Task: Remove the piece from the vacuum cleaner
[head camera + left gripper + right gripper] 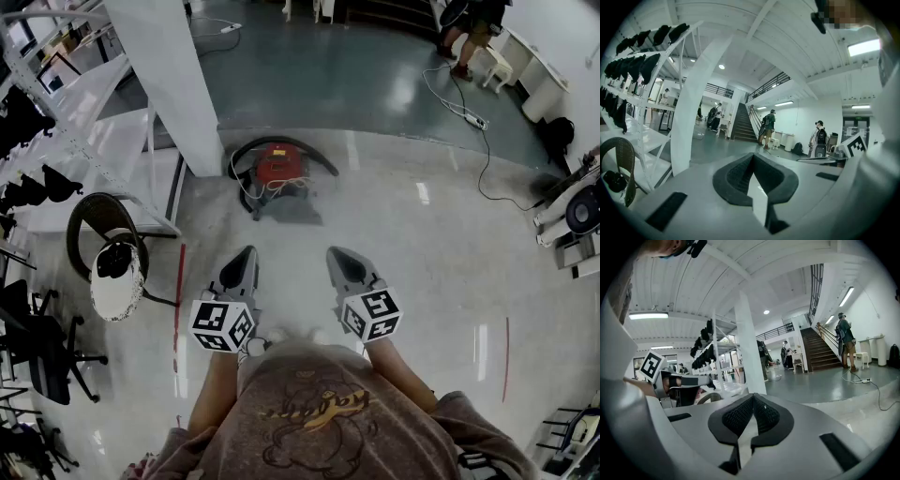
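A red vacuum cleaner (278, 169) with a black hose looped round it sits on the floor beside a white pillar (164, 75), some way ahead of me. My left gripper (246, 253) and right gripper (337, 253) hover side by side close to my body, well short of the vacuum. Both are shut with nothing between their pads. In the left gripper view the left gripper's (752, 157) dark pads meet at the tip. In the right gripper view the right gripper's (752, 397) pads meet the same way. The vacuum does not appear in either gripper view.
A round wicker chair (108, 248) and black office chairs (37, 342) stand at the left by white racks (56, 122). A cable (473, 122) runs over the floor at the right. People stand near a staircase (743, 122) far off.
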